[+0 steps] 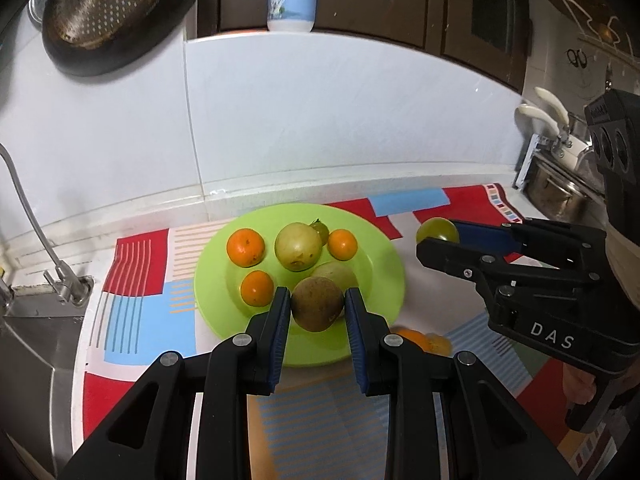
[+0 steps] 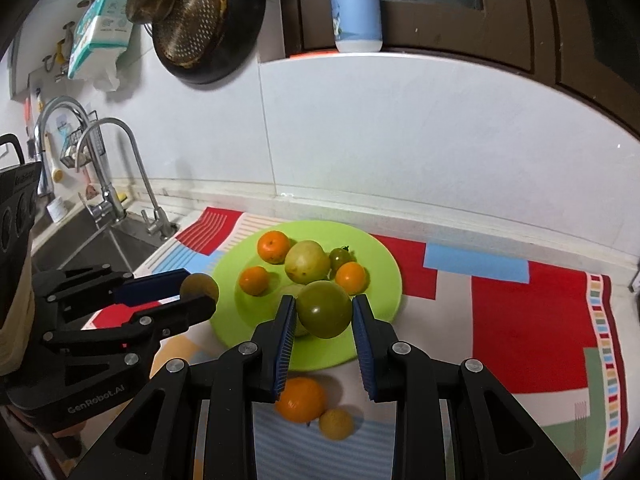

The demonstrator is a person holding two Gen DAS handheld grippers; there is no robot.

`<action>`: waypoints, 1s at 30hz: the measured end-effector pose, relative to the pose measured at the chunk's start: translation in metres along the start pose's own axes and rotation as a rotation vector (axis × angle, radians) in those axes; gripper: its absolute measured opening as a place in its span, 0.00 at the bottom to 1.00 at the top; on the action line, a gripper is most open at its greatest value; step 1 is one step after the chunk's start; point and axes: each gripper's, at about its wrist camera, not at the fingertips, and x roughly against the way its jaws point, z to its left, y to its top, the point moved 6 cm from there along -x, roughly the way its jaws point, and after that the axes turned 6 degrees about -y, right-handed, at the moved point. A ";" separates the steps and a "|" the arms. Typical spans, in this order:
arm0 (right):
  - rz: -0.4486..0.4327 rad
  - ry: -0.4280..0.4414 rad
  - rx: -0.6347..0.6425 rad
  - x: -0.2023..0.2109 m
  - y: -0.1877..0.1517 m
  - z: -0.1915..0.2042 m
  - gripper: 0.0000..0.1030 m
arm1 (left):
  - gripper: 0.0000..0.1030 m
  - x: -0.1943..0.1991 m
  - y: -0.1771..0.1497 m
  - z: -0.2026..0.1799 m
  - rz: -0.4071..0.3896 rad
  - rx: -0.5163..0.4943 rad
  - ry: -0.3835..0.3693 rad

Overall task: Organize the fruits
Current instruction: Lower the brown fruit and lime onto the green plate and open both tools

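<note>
A lime green plate [image 1: 372, 248] [image 2: 384, 264] sits on a patterned mat and holds three oranges [image 1: 245, 247], a pale green fruit [image 1: 298, 246] and a small green tomato [image 2: 340, 257]. My left gripper [image 1: 317, 312] [image 2: 200, 294] is shut on a brown round fruit [image 1: 317, 309] above the plate's near part. My right gripper [image 2: 324, 314] [image 1: 434, 236] is shut on a green tomato [image 2: 324, 314] [image 1: 437, 231], above the plate's near edge in its own view. An orange [image 2: 301, 399] and a small yellow fruit [image 2: 336, 423] lie on the mat in front of the plate.
A sink [image 2: 100, 240] with faucets [image 2: 116, 168] lies to the left of the mat [image 2: 532, 312]. A tiled wall [image 1: 320, 120] stands behind. A dark pan [image 2: 208, 20] hangs on the wall and a bottle [image 2: 356, 4] stands on the ledge. A pot [image 1: 560, 188] is at the right.
</note>
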 end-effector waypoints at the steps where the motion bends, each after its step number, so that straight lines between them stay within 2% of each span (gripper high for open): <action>1: 0.001 0.004 0.003 -0.004 0.000 0.000 0.29 | 0.27 -0.003 0.000 0.001 0.006 0.002 0.001; 15: 0.087 0.038 0.007 -0.065 -0.004 -0.006 0.29 | 0.27 -0.047 -0.007 0.020 0.073 0.027 0.015; 17: 0.099 0.061 -0.002 -0.069 -0.005 -0.005 0.31 | 0.33 -0.048 -0.008 0.020 0.077 0.029 0.007; 18: 0.106 0.067 -0.006 -0.070 -0.005 -0.005 0.33 | 0.43 -0.048 -0.008 0.019 0.078 0.032 0.003; 19: 0.109 0.069 -0.008 -0.071 -0.005 -0.005 0.39 | 0.44 -0.047 -0.007 0.019 0.072 0.032 0.002; 20: 0.103 0.064 -0.010 -0.070 -0.004 -0.005 0.40 | 0.44 -0.044 -0.007 0.018 0.062 0.028 0.007; 24: 0.073 0.041 0.001 -0.059 -0.004 -0.006 0.40 | 0.44 -0.034 -0.008 0.015 0.051 0.010 0.025; 30: 0.044 -0.001 0.036 -0.033 -0.007 -0.009 0.40 | 0.52 -0.012 -0.007 0.001 0.011 -0.038 0.037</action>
